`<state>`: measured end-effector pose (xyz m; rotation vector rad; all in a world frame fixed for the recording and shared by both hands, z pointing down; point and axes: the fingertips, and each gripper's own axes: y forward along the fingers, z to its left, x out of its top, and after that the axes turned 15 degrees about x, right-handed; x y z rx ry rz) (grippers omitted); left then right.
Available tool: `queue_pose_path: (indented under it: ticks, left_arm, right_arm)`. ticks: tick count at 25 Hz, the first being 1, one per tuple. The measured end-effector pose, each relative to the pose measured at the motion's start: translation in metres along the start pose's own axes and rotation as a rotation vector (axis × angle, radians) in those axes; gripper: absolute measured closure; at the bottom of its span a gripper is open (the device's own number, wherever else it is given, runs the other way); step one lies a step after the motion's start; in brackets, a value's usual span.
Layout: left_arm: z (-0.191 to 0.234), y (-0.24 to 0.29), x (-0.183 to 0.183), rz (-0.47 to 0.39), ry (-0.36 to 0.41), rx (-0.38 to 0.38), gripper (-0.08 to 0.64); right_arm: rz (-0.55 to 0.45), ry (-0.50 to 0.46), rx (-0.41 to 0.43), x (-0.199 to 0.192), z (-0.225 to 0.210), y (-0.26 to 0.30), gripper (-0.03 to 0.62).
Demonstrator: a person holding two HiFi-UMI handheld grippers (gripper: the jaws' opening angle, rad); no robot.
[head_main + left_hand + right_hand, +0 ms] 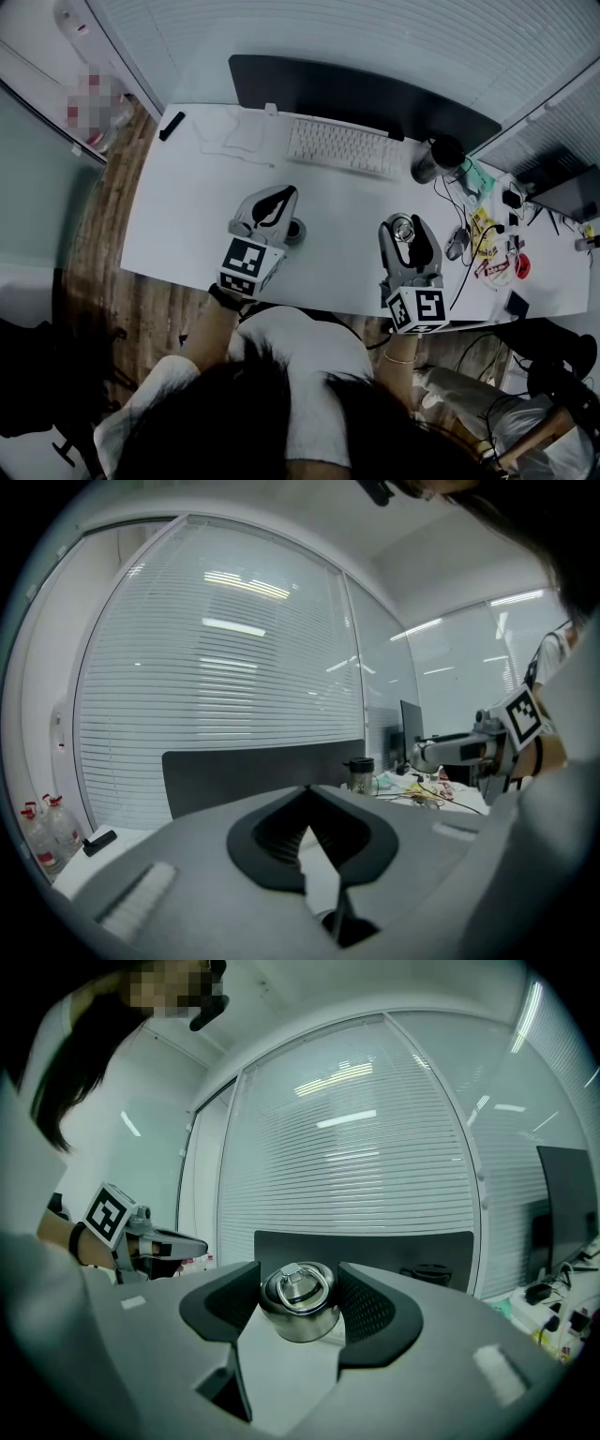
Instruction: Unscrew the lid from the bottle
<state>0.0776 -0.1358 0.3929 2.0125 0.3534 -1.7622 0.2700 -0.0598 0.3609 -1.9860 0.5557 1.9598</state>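
Note:
A shiny steel lid (298,1302) with a ring handle on top sits between the black pads of my right gripper (298,1288), which is shut on its sides. In the head view the lid (403,228) shows at the tip of the right gripper (406,223), over the white desk (187,206). My left gripper (279,197) lies to the left, its jaws shut with nothing between them (308,799). A dark round thing (294,231), perhaps the bottle seen from above, stands just right of that gripper. What is under the lid is hidden.
A white keyboard (342,147) and a dark monitor (366,94) stand at the back of the desk. A dark-lidded jar (436,157), a mouse (457,242) and tangled cables with small items (492,248) fill the right side. A black marker (172,126) lies far left.

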Motion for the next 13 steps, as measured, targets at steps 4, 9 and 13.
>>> queue_pose_path:
  ticks: [4, 9, 13]
  left_arm:
    - [0.002, 0.0, 0.0, -0.002, 0.004, -0.005, 0.502]
    - [0.002, 0.003, 0.0, -0.001, 0.026, -0.024, 0.502]
    - [-0.002, 0.007, 0.01, -0.013, 0.025, -0.057, 0.502]
  right_arm:
    - [0.0, 0.012, 0.001, -0.003, 0.0, 0.0, 0.337]
    - [-0.005, 0.008, -0.006, -0.005, -0.001, -0.001, 0.337]
    - [-0.012, -0.007, -0.025, -0.005, -0.004, -0.005, 0.337]
